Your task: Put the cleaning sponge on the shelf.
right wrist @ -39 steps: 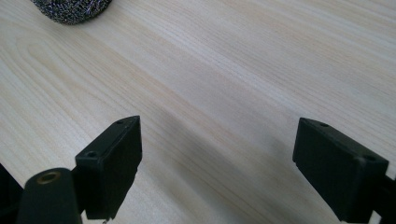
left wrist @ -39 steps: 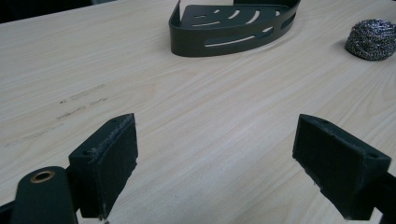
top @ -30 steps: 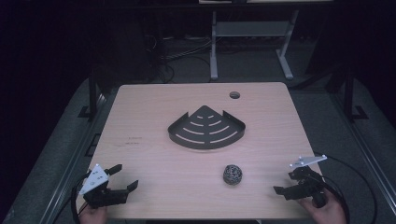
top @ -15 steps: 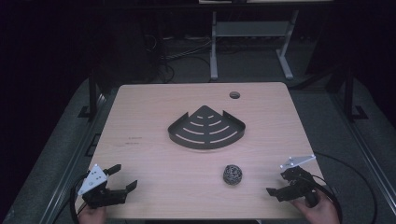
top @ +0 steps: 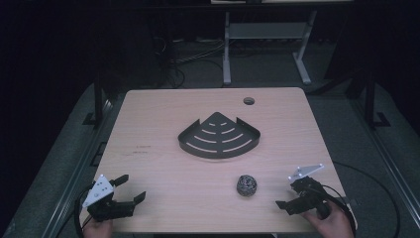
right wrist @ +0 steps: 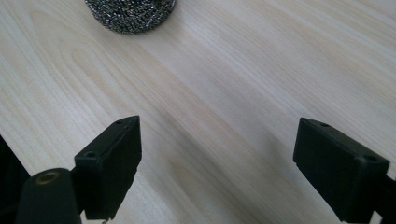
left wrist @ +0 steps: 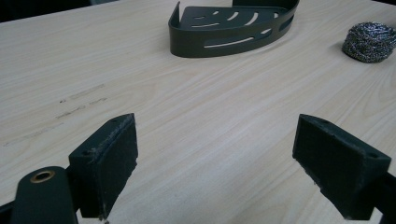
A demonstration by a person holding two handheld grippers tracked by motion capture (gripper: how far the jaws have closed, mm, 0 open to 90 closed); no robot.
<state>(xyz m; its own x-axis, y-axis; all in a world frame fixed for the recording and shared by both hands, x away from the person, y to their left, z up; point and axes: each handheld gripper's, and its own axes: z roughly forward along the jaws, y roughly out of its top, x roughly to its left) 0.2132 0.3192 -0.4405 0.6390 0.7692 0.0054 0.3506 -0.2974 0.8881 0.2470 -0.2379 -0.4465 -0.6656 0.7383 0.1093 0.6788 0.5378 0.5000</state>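
A dark metal corner shelf point(top: 219, 136) with slotted bottom lies at the middle of the wooden table point(top: 148, 119). A steel-wool scrubber ball point(top: 246, 185) rests in front of it, toward the right. My right gripper point(top: 288, 194) is low over the table just right of the ball, open and empty. Its own view has the scrubber point(right wrist: 130, 14) ahead at upper left of the right gripper point(right wrist: 217, 163). Near the front left corner my left gripper point(top: 131, 188) is open and empty. The left gripper point(left wrist: 215, 158) faces the shelf point(left wrist: 233, 28) and the scrubber point(left wrist: 371, 42).
A round hole point(top: 248, 101) is cut in the tabletop near its far right edge. Cables trail off both grippers to the floor. A metal stand point(top: 265, 34) and dark floor lie beyond the table.
My right gripper has slid left along the front edge, closer to the scrubber ball. The left gripper, the shelf and the ball have stayed where they were.
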